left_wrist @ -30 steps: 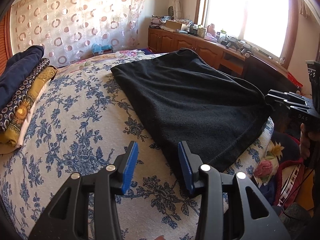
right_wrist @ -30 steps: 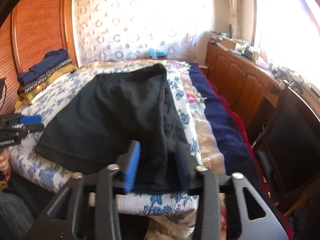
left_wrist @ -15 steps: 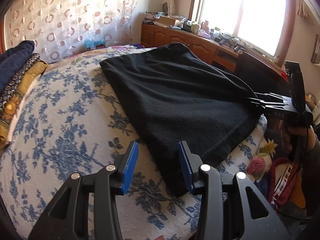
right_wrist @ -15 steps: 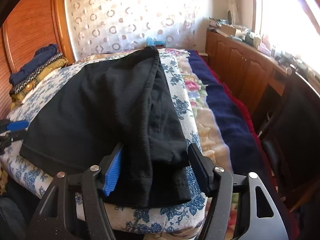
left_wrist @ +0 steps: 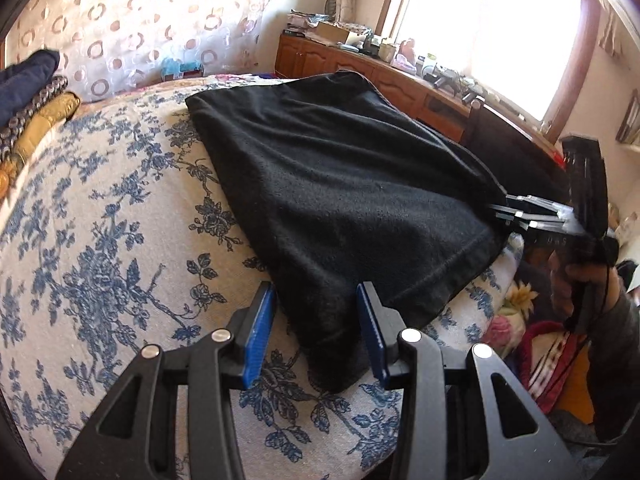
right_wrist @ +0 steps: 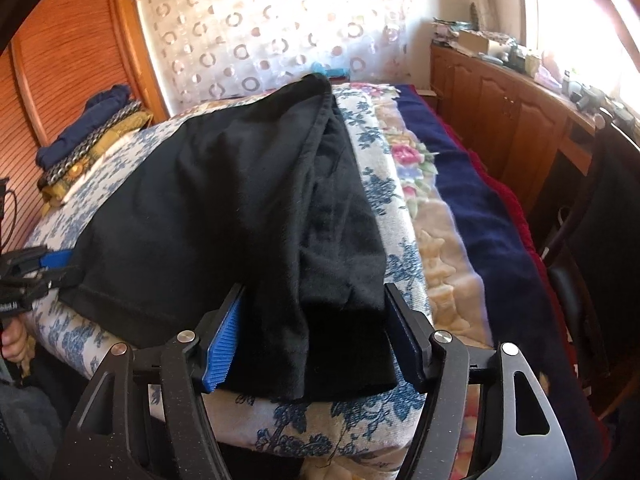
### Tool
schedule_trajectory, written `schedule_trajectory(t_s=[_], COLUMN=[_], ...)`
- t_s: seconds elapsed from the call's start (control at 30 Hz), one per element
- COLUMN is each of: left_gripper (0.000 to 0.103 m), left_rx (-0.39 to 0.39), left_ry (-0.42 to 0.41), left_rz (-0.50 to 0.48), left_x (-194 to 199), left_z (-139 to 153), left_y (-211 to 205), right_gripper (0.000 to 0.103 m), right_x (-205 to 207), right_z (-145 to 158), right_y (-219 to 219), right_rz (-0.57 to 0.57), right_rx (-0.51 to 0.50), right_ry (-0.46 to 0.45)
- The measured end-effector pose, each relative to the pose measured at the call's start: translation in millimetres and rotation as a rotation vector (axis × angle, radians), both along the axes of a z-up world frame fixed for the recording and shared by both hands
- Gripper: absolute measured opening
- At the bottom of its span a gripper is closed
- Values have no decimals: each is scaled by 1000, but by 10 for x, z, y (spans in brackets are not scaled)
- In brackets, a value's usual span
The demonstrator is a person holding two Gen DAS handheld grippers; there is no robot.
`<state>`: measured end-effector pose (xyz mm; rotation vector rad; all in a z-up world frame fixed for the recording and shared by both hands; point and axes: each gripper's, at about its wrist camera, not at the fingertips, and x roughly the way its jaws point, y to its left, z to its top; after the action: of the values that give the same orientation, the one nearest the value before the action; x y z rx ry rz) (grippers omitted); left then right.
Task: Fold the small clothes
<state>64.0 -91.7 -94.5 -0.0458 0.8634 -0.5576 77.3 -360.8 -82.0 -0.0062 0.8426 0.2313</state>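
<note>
I am straddling the black garment's (left_wrist: 340, 200) near corners with both spread grippers, left (left_wrist: 316, 332) and right (right_wrist: 312, 340), its jaws just widened; pinching comes next.

We see a black garment (left_wrist: 340, 184) lying spread on the bed (left_wrist: 120, 240), folded lengthwise, its doubled layers bunched along the bed's right edge and its hem reaching the bed's near edge.

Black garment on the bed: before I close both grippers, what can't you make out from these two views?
- Left wrist view: black garment near corner between left gripper pads; contact unclear.
- Left wrist view: right gripper tips hidden by the garment's edge.
- Right wrist view: bunched hem fills right gripper; layer count hidden in dark folds.
- Garment type: unclear.
</note>
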Motion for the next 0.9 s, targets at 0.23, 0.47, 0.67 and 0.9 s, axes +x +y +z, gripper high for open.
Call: schedule_trajectory(t_s=[0.23,0.47,0.67,0.9], left_gripper=[32,8,6,6], left_rx=[-30,-34,-52,-56], left_ry=[12,-10,-86,-75], left_rz=[-14,-22,-30,-24], left_x=[-13,-44,-110,-88], left_z=[-7,23,228,219], left_y=[14,6,1,0], right_gripper=[52,57,65,65], right_x=[-17,-26,-66,-132], right_z=[3,17,64,18], right_y=[125,62,-57,-67], right_rz=[59,36,-40,-23], right_rx=[-52,-41,-55,-25], right_ry=[15,9,-14,12])
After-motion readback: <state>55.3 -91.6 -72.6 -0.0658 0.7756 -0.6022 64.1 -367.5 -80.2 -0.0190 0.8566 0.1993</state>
